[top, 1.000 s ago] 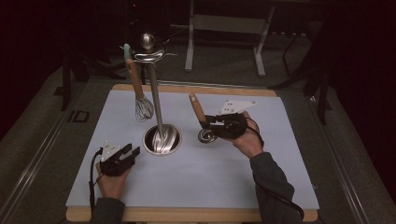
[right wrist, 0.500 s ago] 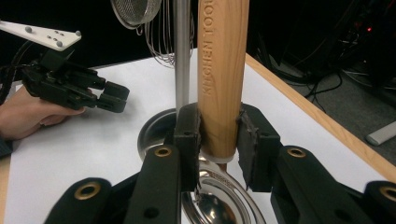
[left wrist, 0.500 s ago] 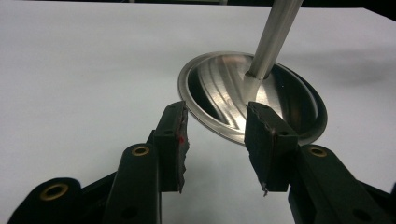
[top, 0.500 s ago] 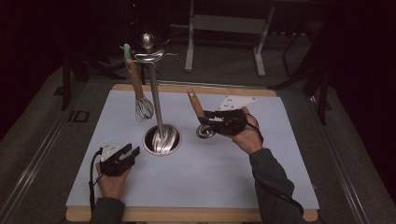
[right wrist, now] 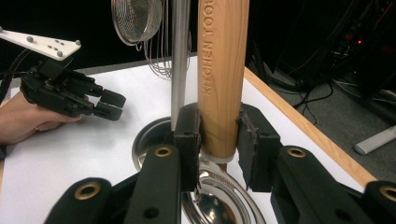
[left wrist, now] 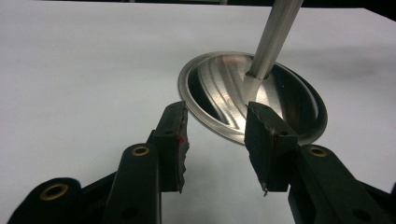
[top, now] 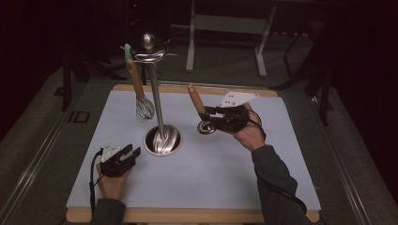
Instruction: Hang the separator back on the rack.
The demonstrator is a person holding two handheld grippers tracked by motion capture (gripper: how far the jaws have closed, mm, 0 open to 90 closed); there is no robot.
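A: Our right tool (right wrist: 218, 135) has its jaws clamped on the wooden handle (right wrist: 222, 70) of a kitchen utensil, just above the metal collar, and it holds the utensil (top: 201, 111) up off the counter (top: 281, 178), to the right of the stand's pole (top: 156, 101). The handle leans up and away from us, the metal head (top: 205, 127) hangs low.

B: And our left tool (left wrist: 215, 142)?

A: Its jaws stand apart with nothing between them, resting near the stand's round steel base (left wrist: 219, 95).

B: So what worries us?

A: The grip sits at one end of a smooth round handle. If we swing it up towards the hooks at the top of the stand (top: 149, 54), we think the handle may twist or slide between the pads.

B: The whisk (top: 142, 101) already hangs there.

A: Yes, just beside the pole. We may knock it, or bump the pole and rock the stand, since our left tool isn't bracing the base.
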